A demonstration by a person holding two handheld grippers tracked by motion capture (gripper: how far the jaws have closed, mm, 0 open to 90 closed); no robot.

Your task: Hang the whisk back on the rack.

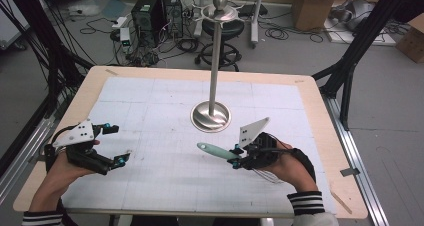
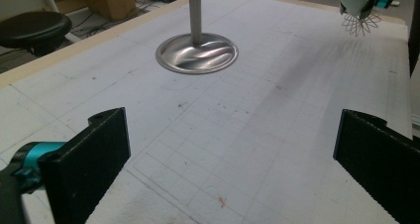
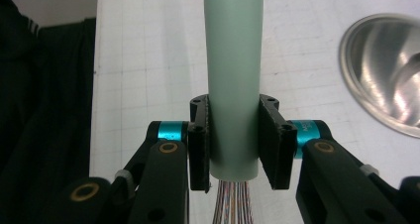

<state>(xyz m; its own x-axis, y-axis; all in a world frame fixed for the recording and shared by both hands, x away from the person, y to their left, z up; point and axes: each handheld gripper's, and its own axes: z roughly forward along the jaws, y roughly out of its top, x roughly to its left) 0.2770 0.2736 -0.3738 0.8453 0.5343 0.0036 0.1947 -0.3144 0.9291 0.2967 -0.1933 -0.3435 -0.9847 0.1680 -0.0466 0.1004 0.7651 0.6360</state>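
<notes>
A whisk with a pale green handle is clamped in my right gripper, which is shut on the handle close to the wire end. The handle sticks out to the left above the mat, and the wires trail back under the hand. A steel stand with a round base and hooks at its top rises just behind the whisk. At the table's left my left gripper is held open with nothing between its jaws. The left gripper view has its own gripper, the stand's base and the whisk wires.
A white gridded mat covers the wooden table. The stand's base lies to the right of the held handle. Beyond the far edge are a black stool, computer cases, cables and cardboard boxes.
</notes>
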